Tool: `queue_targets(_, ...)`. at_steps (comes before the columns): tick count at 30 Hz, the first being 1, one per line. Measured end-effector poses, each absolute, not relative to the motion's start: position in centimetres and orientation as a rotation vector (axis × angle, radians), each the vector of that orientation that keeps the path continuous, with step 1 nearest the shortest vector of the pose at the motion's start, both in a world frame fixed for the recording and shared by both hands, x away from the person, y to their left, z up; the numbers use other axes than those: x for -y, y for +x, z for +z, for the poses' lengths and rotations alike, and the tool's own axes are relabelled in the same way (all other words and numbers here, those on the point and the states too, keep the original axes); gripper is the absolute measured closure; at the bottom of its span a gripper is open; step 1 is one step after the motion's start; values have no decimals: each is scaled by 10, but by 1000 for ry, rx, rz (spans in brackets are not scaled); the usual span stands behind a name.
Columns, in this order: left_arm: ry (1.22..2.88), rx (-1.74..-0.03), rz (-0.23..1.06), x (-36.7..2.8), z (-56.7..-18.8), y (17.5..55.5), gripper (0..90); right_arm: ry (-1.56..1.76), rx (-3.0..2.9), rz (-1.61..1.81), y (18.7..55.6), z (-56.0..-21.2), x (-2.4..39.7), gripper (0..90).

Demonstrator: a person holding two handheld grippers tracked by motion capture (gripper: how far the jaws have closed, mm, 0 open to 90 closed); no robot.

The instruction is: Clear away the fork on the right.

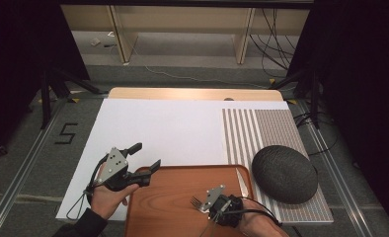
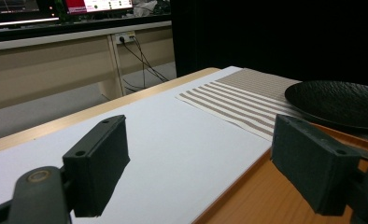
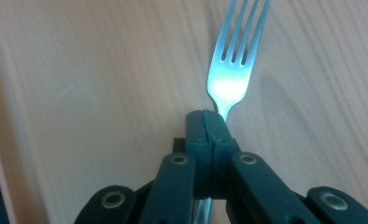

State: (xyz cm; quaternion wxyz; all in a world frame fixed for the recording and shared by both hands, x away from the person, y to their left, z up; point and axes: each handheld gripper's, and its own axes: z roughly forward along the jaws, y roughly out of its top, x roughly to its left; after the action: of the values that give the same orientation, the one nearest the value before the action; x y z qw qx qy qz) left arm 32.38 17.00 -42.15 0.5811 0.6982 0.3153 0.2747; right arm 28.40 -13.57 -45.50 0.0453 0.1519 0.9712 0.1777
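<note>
fork (image 3: 231,77) was the thing in my right gripper (image 3: 209,122): the two black jaws were pressed together on its neck, just under the shiny head, and the tines pointed away from me over the wood. in the high view this fork (image 1: 196,201) lay low over the near part of the brown wooden tray (image 1: 173,192), with its tines toward the left, and my right gripper (image 1: 206,205) held it from the right side, my hand behind it at the bottom edge.

my left gripper (image 1: 145,157) was at the near left corner of the tray, and its jaws stood wide apart with nothing between them. in the left gripper view one jaw was over the white sheet (image 2: 173,149) and the other over the rim of the tray (image 2: 247,196).

beside the tray, on the right, the black plate (image 1: 284,173) rested on the striped placemat (image 1: 261,129); its near left edge was just beside the corner of the tray. a knife (image 1: 241,181) lay on the right side of the tray, close to the plate. the white sheet covered most of the surface (image 1: 192,94), and the wooden edge was visible at the far side.
</note>
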Motion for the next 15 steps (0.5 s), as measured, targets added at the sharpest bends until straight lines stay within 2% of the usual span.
queue_targets(15,1631,-730,640,-170,-421,323,188,474,-2901,447,291,-457,143,900)
